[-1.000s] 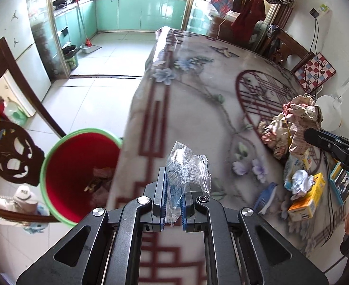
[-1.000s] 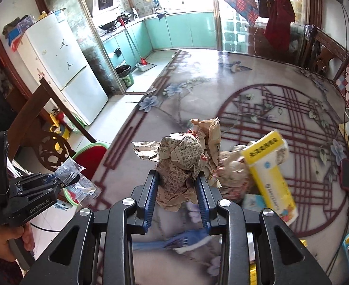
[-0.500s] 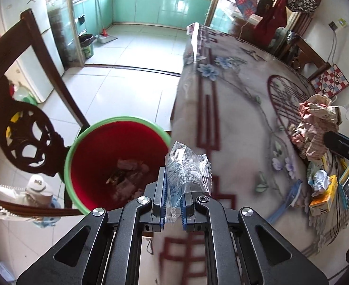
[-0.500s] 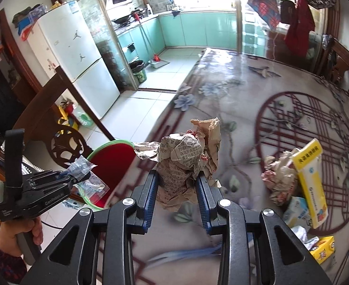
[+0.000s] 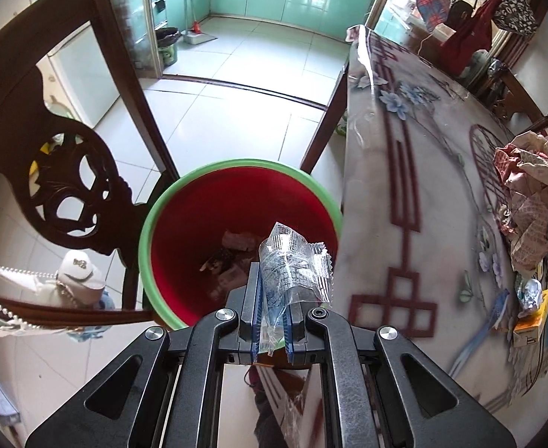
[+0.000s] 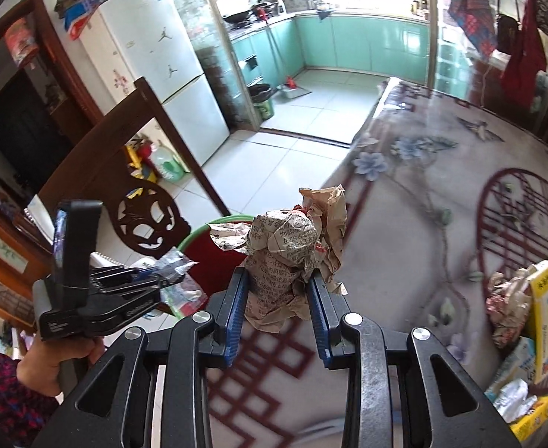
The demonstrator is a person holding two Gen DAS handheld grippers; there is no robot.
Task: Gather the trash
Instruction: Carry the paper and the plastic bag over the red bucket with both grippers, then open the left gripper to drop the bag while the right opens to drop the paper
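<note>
White floor tiles (image 5: pixel 236 86) run from a teal-cabinet kitchen to a red bin with a green rim (image 5: pixel 154 220), which stands on the floor between a dark carved wooden chair (image 5: pixel 68 171) and the edge of the table (image 5: pixel 397 149), whose cloth bears flowers and red lattice lines. Some scraps already lie at the bottom of that bin. Directly above the bin's mouth, the left claw (image 5: pixel 272 311) is clamped on a clear plastic wrapper (image 5: pixel 292 272) with blue print, the wrapper standing up between the blue pads (image 5: pixel 256 298). On the table side of the bin, the right claw (image 6: pixel 277 310) is closed around a crumpled wad of printed newspaper (image 6: pixel 285 257), held over the table near its bin-side edge; in the right wrist view the left claw (image 6: pixel 169 278) and its wrapper (image 6: pixel 177 265) show just beside the bin's rim (image 6: pixel 232 220). Farther from the bin, more crumpled paper (image 6: pixel 505 298), a yellow box (image 6: pixel 544 298) and a white tissue wad (image 6: pixel 512 395) lie together on the table.
</note>
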